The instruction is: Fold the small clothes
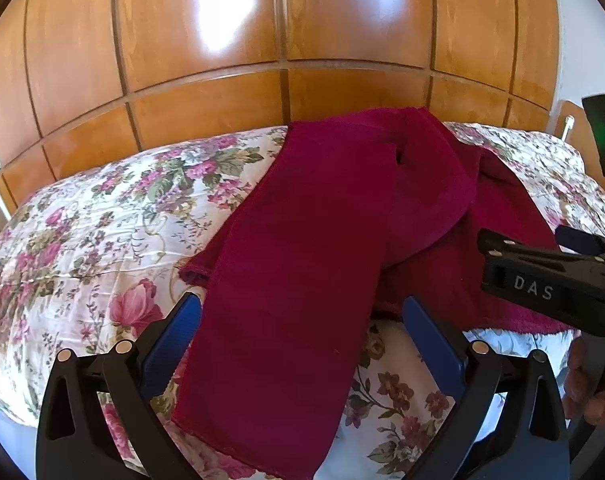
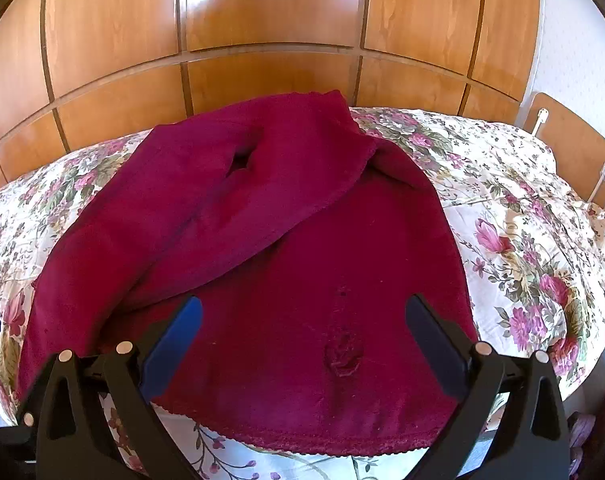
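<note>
A dark red fleece garment (image 1: 310,240) lies spread on the floral bedspread (image 1: 102,216), one long part folded diagonally over the rest. In the right wrist view the same garment (image 2: 302,272) fills the middle, its scalloped hem (image 2: 314,446) nearest me. My left gripper (image 1: 302,320) is open, its blue pads either side of the folded strip, above it. My right gripper (image 2: 302,320) is open over the garment's lower body, holding nothing. The right gripper's black body (image 1: 542,280) shows at the right edge of the left wrist view.
A tall wooden wardrobe (image 1: 262,40) stands right behind the bed. A wooden headboard (image 2: 570,140) is at the far right. The bedspread (image 2: 522,220) extends bare to the right of the garment and to its left. A hand (image 1: 590,392) shows low right.
</note>
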### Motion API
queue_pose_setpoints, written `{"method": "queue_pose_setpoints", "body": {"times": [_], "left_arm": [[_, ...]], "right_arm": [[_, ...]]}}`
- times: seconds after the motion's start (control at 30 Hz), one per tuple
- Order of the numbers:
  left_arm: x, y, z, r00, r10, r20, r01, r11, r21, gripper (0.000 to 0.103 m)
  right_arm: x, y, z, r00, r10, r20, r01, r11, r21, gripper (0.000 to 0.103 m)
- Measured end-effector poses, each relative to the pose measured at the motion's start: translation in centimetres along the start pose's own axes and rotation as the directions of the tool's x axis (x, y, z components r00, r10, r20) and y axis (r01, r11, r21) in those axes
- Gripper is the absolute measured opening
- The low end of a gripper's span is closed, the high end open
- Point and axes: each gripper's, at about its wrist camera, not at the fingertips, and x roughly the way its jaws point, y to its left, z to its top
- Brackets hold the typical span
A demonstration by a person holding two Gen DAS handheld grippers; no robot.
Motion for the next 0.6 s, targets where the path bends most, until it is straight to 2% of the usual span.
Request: {"method": "queue_pose_setpoints", "body": {"times": [0.17, 0.4, 0.47, 0.5, 0.57, 0.6], "left_arm": [[-0.1, 0.2, -0.3, 1.000, -0.001, 0.004, 0.001, 1.000, 0.001, 0.100], [0.1, 0.7, -0.7, 0.999, -0.048, -0.026, 0.047, 0.998, -0.032, 0.099], [0.5, 0.5, -1.0, 0.998, -0.049, -0.043, 0.048, 0.999, -0.012, 0.089], [0.9, 0.4, -1.3, 0.996, -0.057, -0.065, 0.057, 0.998, 0.002, 0.073], [1.8, 0.4, -1.7, 0.992, -0.065, -0.112, 0.066, 0.998, 0.012, 0.063], [2.1, 0.6, -2.0, 0.990, -0.069, -0.124, 0.070, 0.997, 0.007, 0.063]], "right_arm": [[-0.1, 0.2, 0.0, 1.000, 0.004, 0.001, -0.004, 1.000, -0.004, 0.101], [-0.2, 0.4, 0.0, 1.000, 0.005, 0.007, -0.005, 1.000, -0.010, 0.101], [-0.2, 0.4, 0.0, 1.000, 0.010, 0.006, -0.010, 1.000, -0.009, 0.101], [-0.1, 0.4, 0.1, 1.000, 0.013, 0.005, -0.013, 1.000, -0.008, 0.101], [0.1, 0.3, 0.1, 1.000, 0.027, -0.002, -0.027, 1.000, 0.001, 0.101], [0.2, 0.1, 0.1, 0.999, 0.046, -0.008, -0.046, 0.999, 0.012, 0.101]]}}
